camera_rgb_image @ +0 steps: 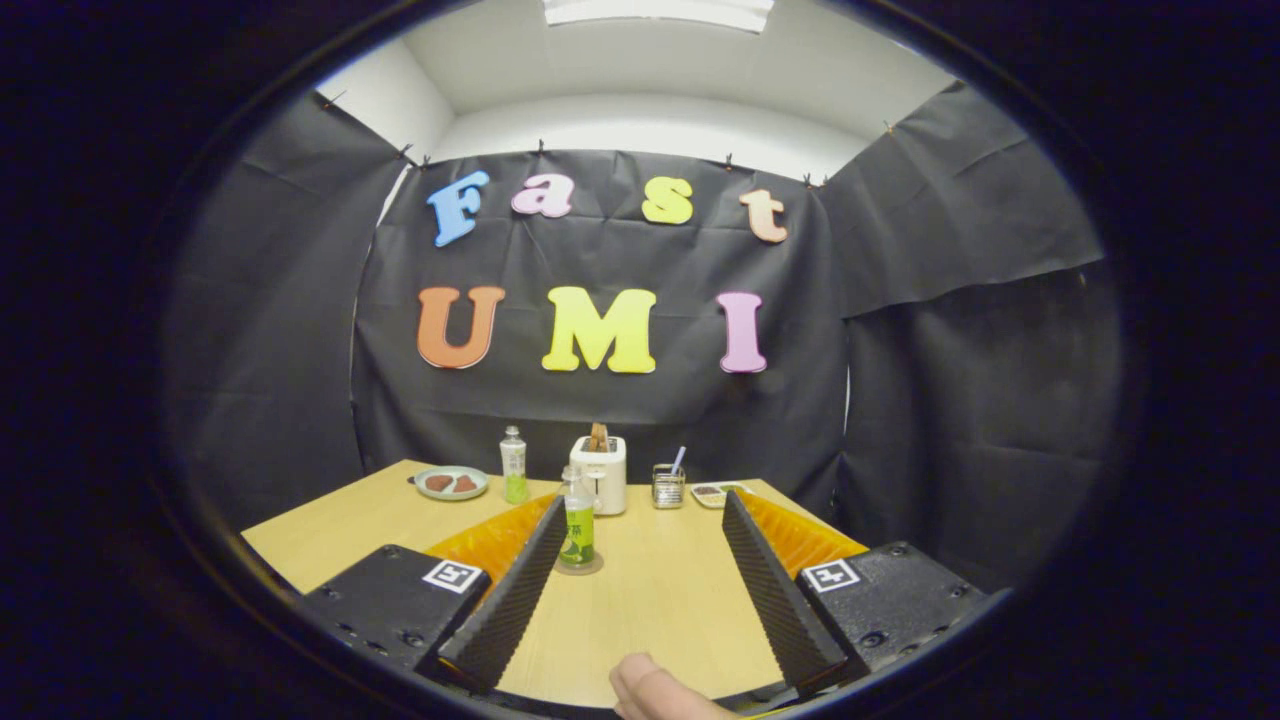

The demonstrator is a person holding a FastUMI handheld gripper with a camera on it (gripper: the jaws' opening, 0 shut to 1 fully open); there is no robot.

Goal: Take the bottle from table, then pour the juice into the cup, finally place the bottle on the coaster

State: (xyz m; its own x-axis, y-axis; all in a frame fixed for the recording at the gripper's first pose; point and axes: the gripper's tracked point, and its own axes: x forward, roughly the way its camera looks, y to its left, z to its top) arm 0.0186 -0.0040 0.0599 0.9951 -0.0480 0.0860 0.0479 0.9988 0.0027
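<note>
A small bottle (577, 528) with a green label and green juice stands upright on a round grey coaster (581, 566) on the wooden table (650, 600). It sits just inside my left finger (515, 590), near the tip, and the finger's edge hides part of it. My gripper (640, 502) is open wide, with only bare table between the fingers. A small glass cup (668, 487) with a thin blue stick in it stands beyond the fingers, right of the toaster. A second bottle (513, 465) with green liquid stands farther back on the left.
A white toaster (601, 472) with bread in it stands at the back centre. A plate (451, 483) with brown food lies at the back left, and a small dish (714, 492) right of the cup. A person's fingertip (655, 692) shows at the table's near edge.
</note>
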